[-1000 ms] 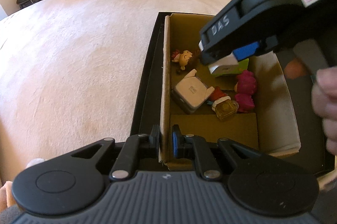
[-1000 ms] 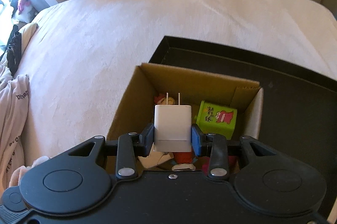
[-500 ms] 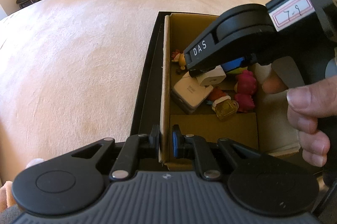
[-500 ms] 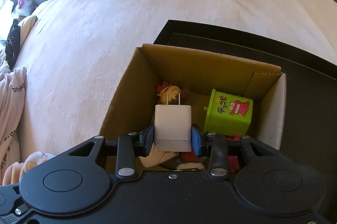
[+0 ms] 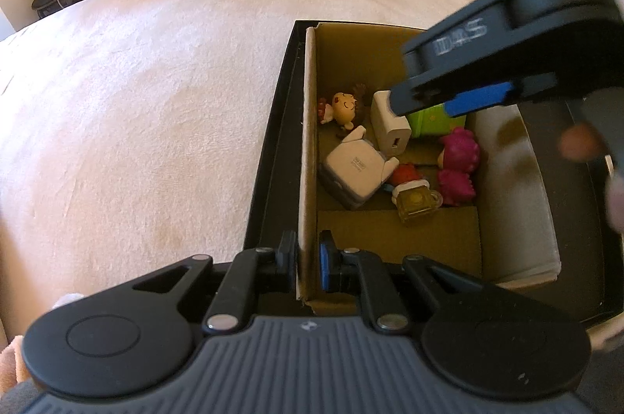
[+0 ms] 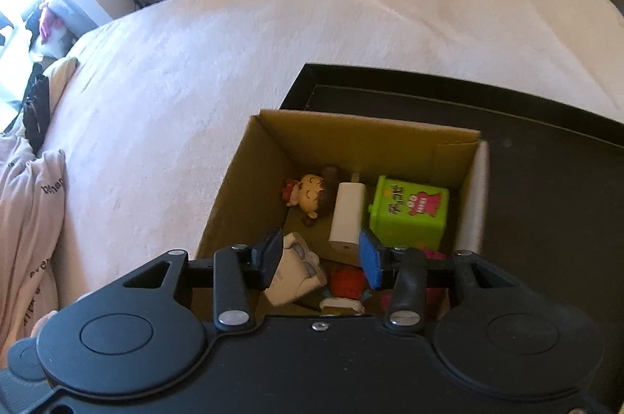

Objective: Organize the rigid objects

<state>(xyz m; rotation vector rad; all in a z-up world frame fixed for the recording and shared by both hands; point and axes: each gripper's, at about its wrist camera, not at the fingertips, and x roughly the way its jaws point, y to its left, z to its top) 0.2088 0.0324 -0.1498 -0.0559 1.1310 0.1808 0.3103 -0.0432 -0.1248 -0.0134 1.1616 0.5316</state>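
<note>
One white charger (image 6: 347, 215) lay in cardboard box (image 6: 366, 133), just ahead of right gripper (image 6: 320, 258); fingers (image 6: 273, 254) stood wide apart, empty. Left gripper (image 5: 307, 260) pinched near box wall, fingers nearly together on cardboard. Charger judged light, stiff, smooth-sided; best taken across flat faces. Green cube (image 6: 407, 209) touching beside it, doll (image 6: 310, 195) on other side; little open room, walls close.

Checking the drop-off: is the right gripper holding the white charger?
No, the right gripper is open, and the white charger lies in the cardboard box.
</note>
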